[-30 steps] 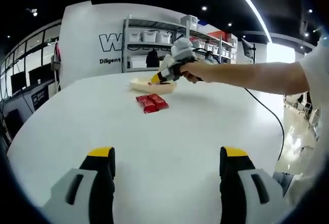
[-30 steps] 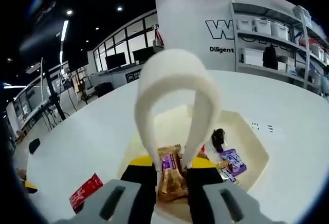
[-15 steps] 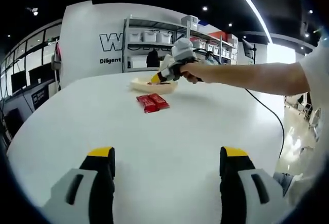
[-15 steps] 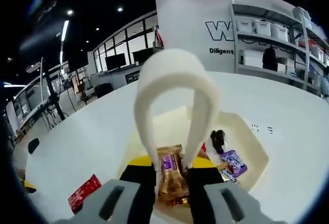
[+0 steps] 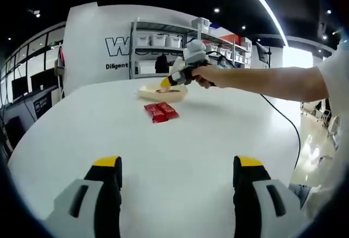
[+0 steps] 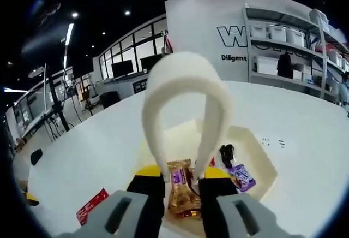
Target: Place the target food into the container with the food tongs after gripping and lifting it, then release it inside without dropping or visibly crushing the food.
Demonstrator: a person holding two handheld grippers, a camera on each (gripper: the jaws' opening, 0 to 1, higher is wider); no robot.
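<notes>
My right gripper is shut on white food tongs, whose arch rises ahead of the jaws. The tongs' tips pinch a gold-wrapped candy that hangs over the near part of the cream container. Inside the container lie a purple-wrapped candy and a dark piece. In the left gripper view, the right gripper hovers above the container at the far side of the table. My left gripper stands open low over the near table, holding nothing.
Two red packets lie on the white table just in front of the container; one red packet shows left of my right jaws. A person's arm reaches in from the right. Shelves stand behind the table.
The right gripper has lifted slightly with the tongs and candy, so the container looks a bit smaller and lower. The left gripper has stayed still.
</notes>
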